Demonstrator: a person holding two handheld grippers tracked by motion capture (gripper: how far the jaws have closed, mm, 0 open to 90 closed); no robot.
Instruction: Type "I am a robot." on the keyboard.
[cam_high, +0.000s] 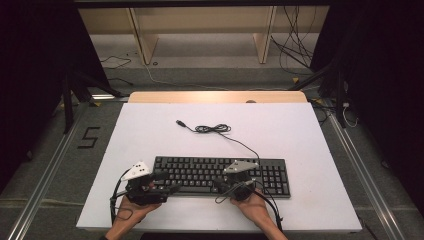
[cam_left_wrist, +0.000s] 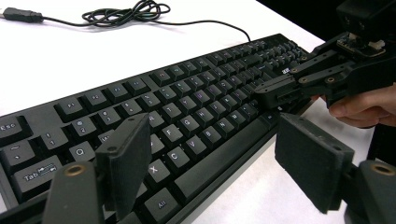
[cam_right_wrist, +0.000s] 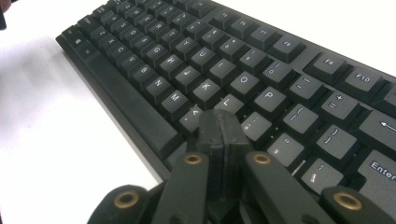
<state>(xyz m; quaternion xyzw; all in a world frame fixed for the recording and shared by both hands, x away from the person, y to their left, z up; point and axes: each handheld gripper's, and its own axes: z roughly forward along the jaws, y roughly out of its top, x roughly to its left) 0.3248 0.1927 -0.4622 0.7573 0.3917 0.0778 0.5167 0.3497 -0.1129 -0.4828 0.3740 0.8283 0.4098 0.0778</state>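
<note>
**Two grippers at the keyboard's near edge**

The keyboard (cam_high: 220, 175) lies flat on the white table (cam_high: 150, 130), toward the near side, its long edge facing the person. Its cable (cam_high: 215, 129) runs off the back edge and lies loosely coiled on the table, plug end free.

The left gripper (cam_high: 167, 186) sits at the keyboard's left end with its jaws spread wide: in the left gripper view one pad is over the lower-left keys and the other over bare table in front of the keyboard, with nothing between them. The right gripper (cam_right_wrist: 222, 128) has its jaws pressed together, empty, the joined tip poised just over the keys near the K and the comma row; whether it touches a key I cannot tell.

The keyboard looks like a stiff, fairly light plastic slab. The keycaps are small, smooth and give under pressure, so they are poor places to grip. To lift or shift it, the thin front edge or a short end is likely best, taken from both sides to keep it level. The trailing cable may drag or snag.
</note>
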